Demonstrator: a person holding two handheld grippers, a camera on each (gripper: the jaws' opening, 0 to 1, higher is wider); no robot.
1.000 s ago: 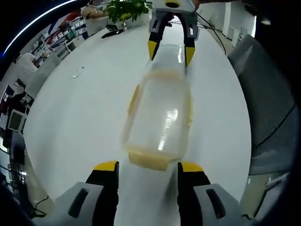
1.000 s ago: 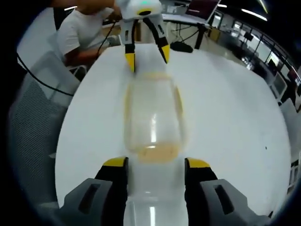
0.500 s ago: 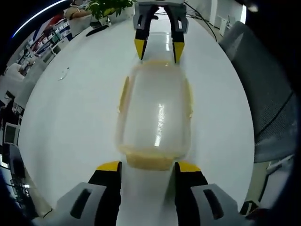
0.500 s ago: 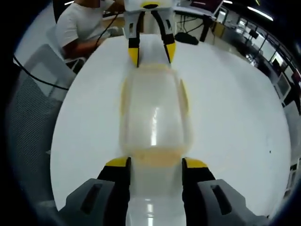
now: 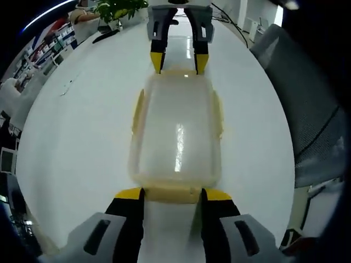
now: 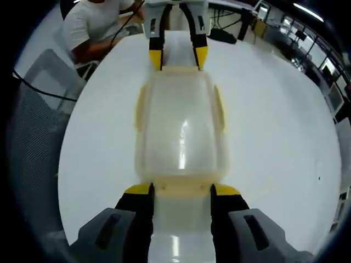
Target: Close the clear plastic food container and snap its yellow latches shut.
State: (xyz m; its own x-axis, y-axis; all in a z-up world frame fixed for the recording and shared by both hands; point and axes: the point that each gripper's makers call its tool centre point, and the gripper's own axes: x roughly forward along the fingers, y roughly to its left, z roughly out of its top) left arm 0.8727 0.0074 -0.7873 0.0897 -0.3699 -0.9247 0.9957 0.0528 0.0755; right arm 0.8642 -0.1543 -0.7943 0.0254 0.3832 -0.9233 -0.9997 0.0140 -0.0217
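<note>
The clear rectangular plastic food container with yellow latches (image 5: 175,134) lies lid-on in the middle of the round white surface (image 5: 77,137), between the left gripper (image 5: 169,193) and right gripper (image 6: 180,189), each with fingers spread astride an end latch. Uneven pressing could skid the light container or leave a latch unseated. The surface around it offers wide open room, its edges well away.
</note>
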